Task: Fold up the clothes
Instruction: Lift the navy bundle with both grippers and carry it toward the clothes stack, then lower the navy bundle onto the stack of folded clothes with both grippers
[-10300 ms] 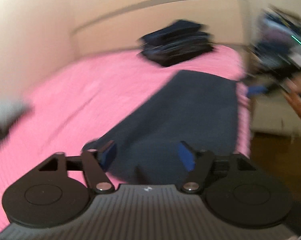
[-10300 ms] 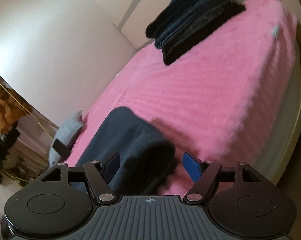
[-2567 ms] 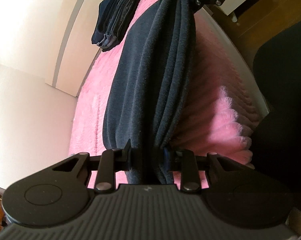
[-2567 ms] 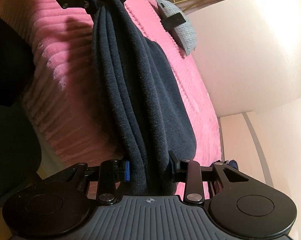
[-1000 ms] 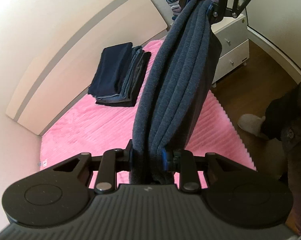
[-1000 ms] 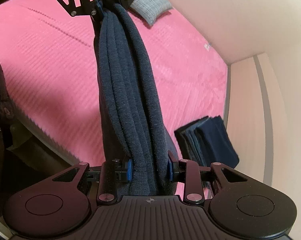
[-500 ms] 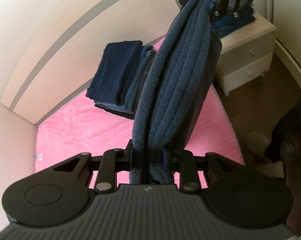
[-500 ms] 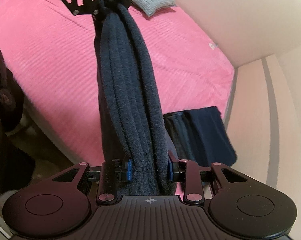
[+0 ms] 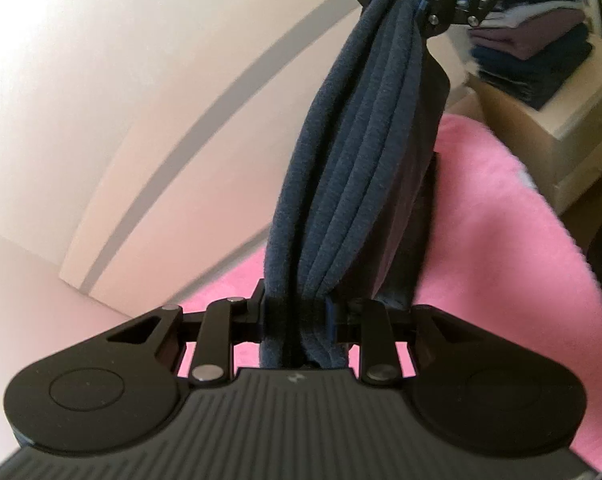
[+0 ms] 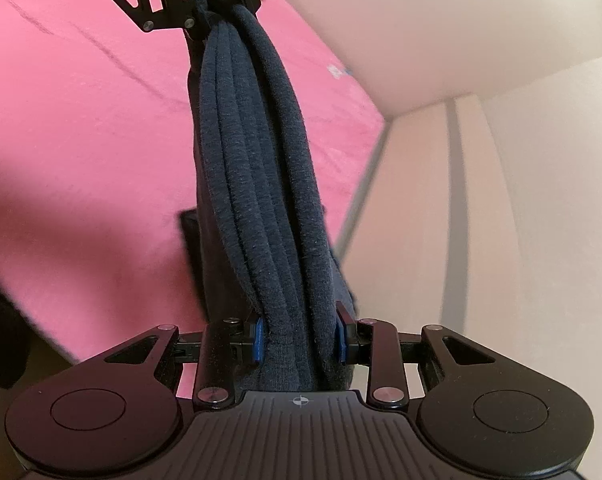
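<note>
**Q:** What are you holding, and how?

**A:** A folded dark blue garment point(image 9: 353, 168), stretched in the air between my two grippers. My left gripper point(image 9: 297, 316) is clamped on one bunched end, its fingers pressed into the cloth on both sides. My right gripper point(image 10: 299, 338) is clamped on the other end, blue fingertips point(image 10: 257, 338) squeezing the stacked layers.

**Q:** Where are its edges?

**A:** The folded edges run as parallel ridges from one gripper to the other. Below them a loose panel hangs down, its lower corner dark against the bedcover.

**Q:** What is underneath?

**A:** A pink ribbed bedcover point(image 10: 81, 128), wide and flat to one side in the right view. The garment hangs above it; I cannot tell whether the bottom touches.

**Q:** And the surroundings?

**A:** A pale headboard point(image 9: 149, 128) with a grey stripe stands close behind. Past the bed's far edge sits a pale cabinet point(image 9: 561, 128) carrying a stack of folded clothes point(image 9: 533, 60). A dark shape, blurred, sits just behind the hanging cloth.
</note>
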